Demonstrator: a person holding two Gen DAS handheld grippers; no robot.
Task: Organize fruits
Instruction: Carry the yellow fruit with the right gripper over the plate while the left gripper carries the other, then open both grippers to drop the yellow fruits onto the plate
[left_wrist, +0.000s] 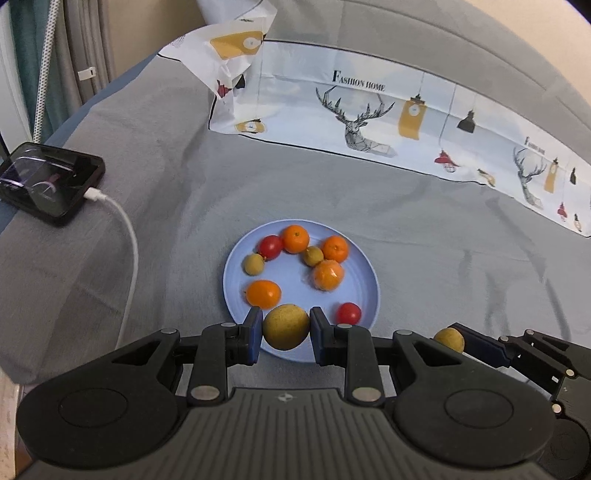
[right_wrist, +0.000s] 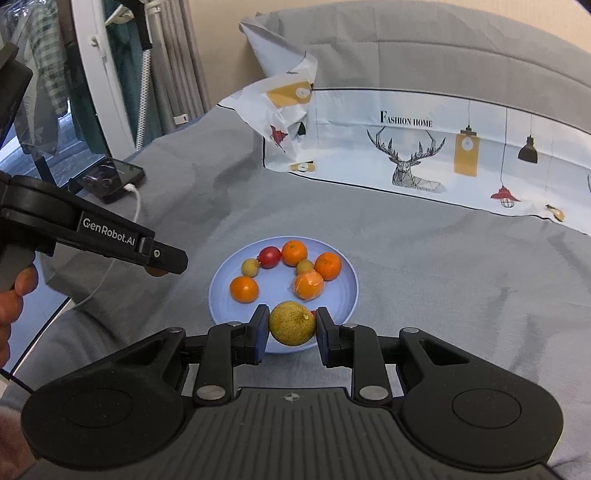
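Your left gripper (left_wrist: 285, 328) is closed on a round yellow-green fruit (left_wrist: 285, 326), its blue pads pressed against the fruit's two sides, and it hangs over the near rim of a pale blue plate (left_wrist: 364, 269). Your right gripper (right_wrist: 291, 328) is closed the same way on a second yellow-green fruit (right_wrist: 292, 323), also above the near edge of that plate; in the left wrist view it shows at the lower right with its fruit between the fingers. The plate sits on a grey bedcover (left_wrist: 166, 229). On the plate lie three oranges, one at the left (left_wrist: 263, 294) and two at the far side (left_wrist: 296, 239) (left_wrist: 335, 249), a peeled orange in clear wrap (left_wrist: 327, 274) near the middle, two red tomatoes (left_wrist: 270, 246) (left_wrist: 348, 313), and two small yellow-green fruits (left_wrist: 253, 263) (left_wrist: 313, 256). These fruits curve along the far and left parts of the plate, several touching their neighbours. Beyond the plate a white printed cloth with deer and lamp drawings (left_wrist: 369, 110) lies across the bed. To the left a black phone (left_wrist: 48, 182) rests near the bed's edge with a white cable (left_wrist: 125, 236) plugged into it. Your left hand (right_wrist: 14, 295) shows at the left edge of the right wrist view, wrapped around the gripper's handle.
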